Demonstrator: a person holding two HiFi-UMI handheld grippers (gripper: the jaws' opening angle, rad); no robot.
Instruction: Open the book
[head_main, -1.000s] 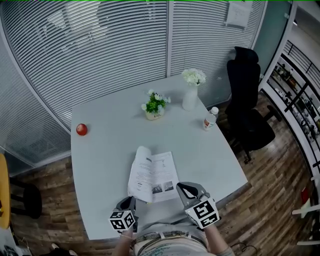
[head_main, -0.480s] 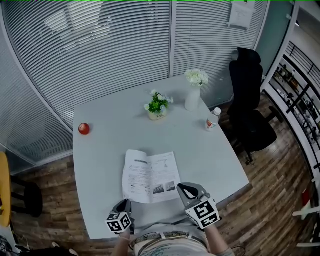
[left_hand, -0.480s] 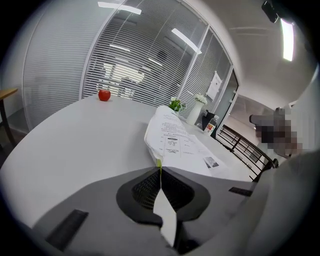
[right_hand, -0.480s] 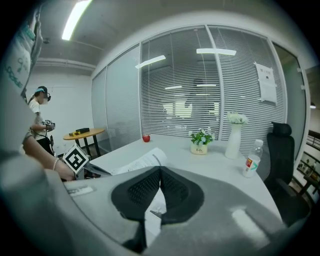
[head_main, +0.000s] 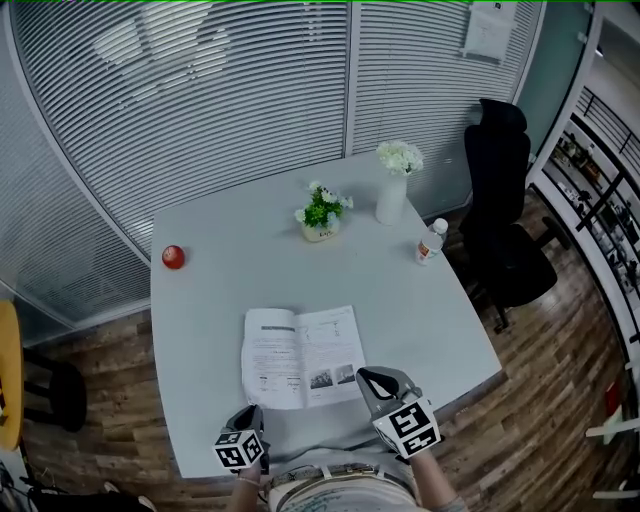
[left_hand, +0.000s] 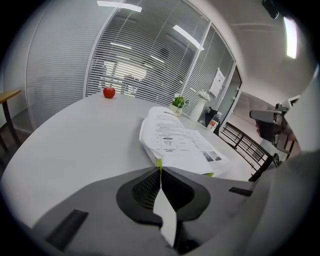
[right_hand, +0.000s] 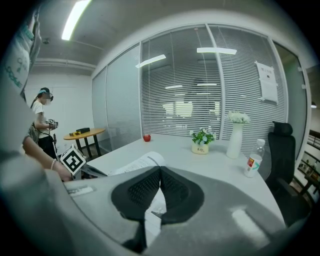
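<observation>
White pages face up, flat and open on the grey table (head_main: 215, 270): the book (head_main: 300, 357), just ahead of both grippers. Two pages of print, with small pictures on the side nearer the right gripper.

Low at the near edge of the table, the left gripper (head_main: 255, 410). Jaws shut tight, tips together, nothing between them. Just past its tips, the near left corner of the book, with a thin yellow-green edge. Touching it or not, hard to tell.

At the book's near right corner, the right gripper (head_main: 362, 374). Jaws closed as well, tips meeting over the page. Pinching the paper or only resting on it, cannot tell.

Far ahead of the left gripper and off to its left, a red apple (head_main: 173, 257) near the table's edge. Well ahead of both grippers, past the book, a small green plant (head_main: 322, 210) in a pale pot. A bit further and more to the right, a white vase (head_main: 391, 198) with white flowers. Far ahead of the right gripper and to its right, a little bottle (head_main: 430, 240) near the table's edge. Beyond that, off the table, a black chair (head_main: 500, 210).

Way off to the right gripper's left, a person (right_hand: 42, 125) beside a round wooden table (right_hand: 82, 132).
</observation>
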